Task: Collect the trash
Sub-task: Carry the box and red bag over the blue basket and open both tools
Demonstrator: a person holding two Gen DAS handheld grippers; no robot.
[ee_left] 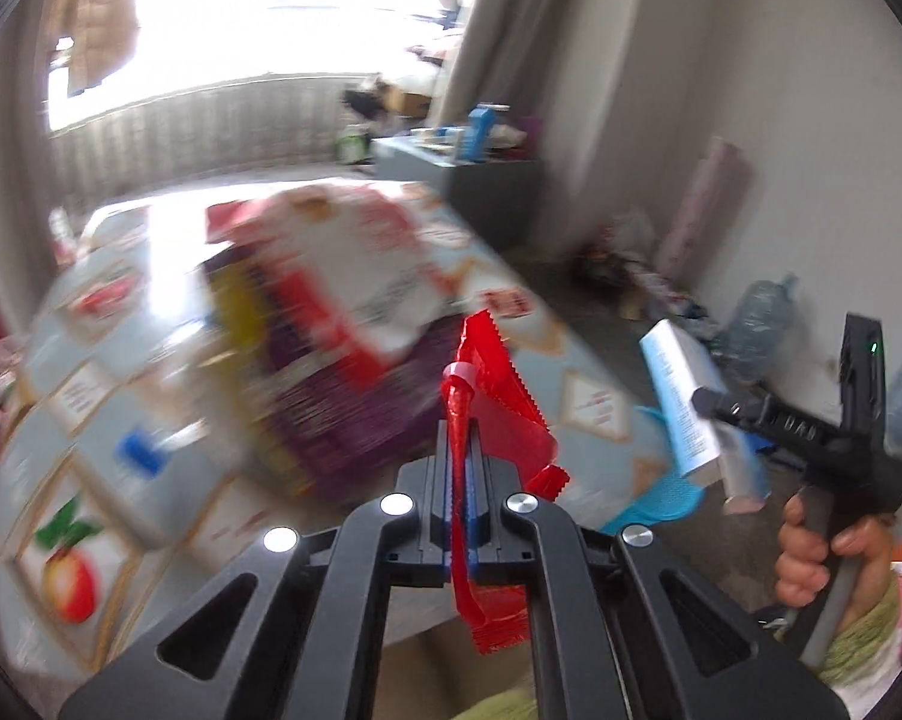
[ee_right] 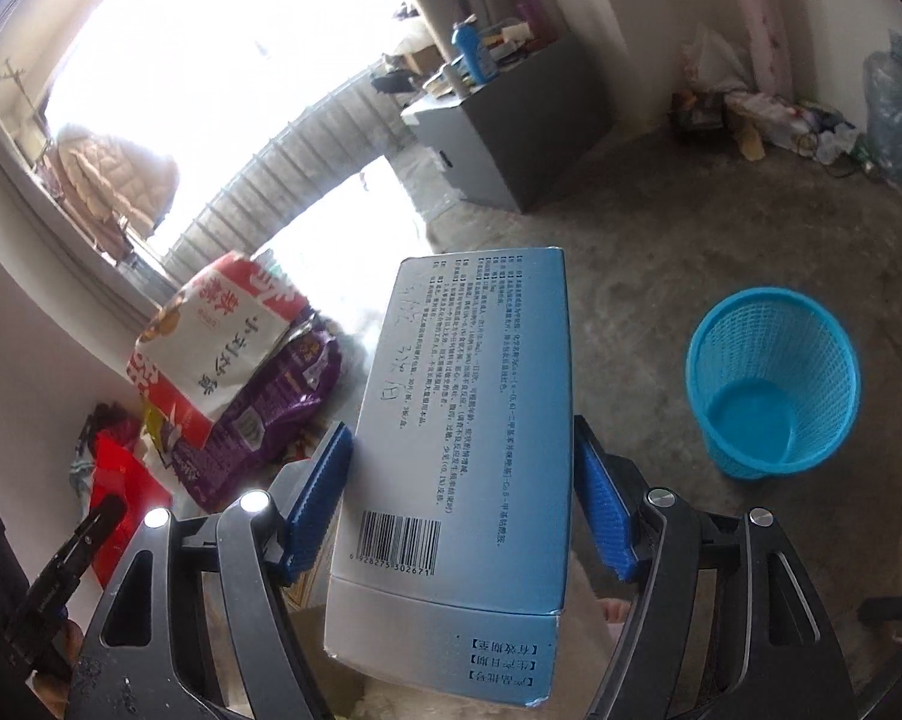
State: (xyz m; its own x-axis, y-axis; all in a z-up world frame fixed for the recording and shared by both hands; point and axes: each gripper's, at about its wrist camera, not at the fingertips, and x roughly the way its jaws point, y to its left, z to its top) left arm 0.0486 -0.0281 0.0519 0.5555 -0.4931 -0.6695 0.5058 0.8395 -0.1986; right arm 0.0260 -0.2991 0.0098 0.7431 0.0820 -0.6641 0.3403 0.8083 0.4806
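Observation:
My left gripper [ee_left: 464, 438] is shut on a red plastic wrapper [ee_left: 499, 408], held up above a patterned table [ee_left: 169, 408]. My right gripper [ee_right: 463, 450] is shut on a light blue cardboard box [ee_right: 463, 438] with a barcode and printed text. The box also shows in the left wrist view [ee_left: 685, 402], with the right gripper [ee_left: 715, 405] to the right of my left one. A blue mesh wastebasket [ee_right: 772, 384] stands upright and empty on the floor, ahead and to the right of the box. Part of its rim shows in the left wrist view [ee_left: 661, 498].
A red-and-white snack bag [ee_right: 211, 336] and a purple bag [ee_right: 271, 414] lie on the table. A grey cabinet [ee_right: 511, 126] with bottles stands further back. Clutter and a large water jug [ee_right: 895, 114] line the far wall. The floor [ee_right: 631, 240] is bare concrete.

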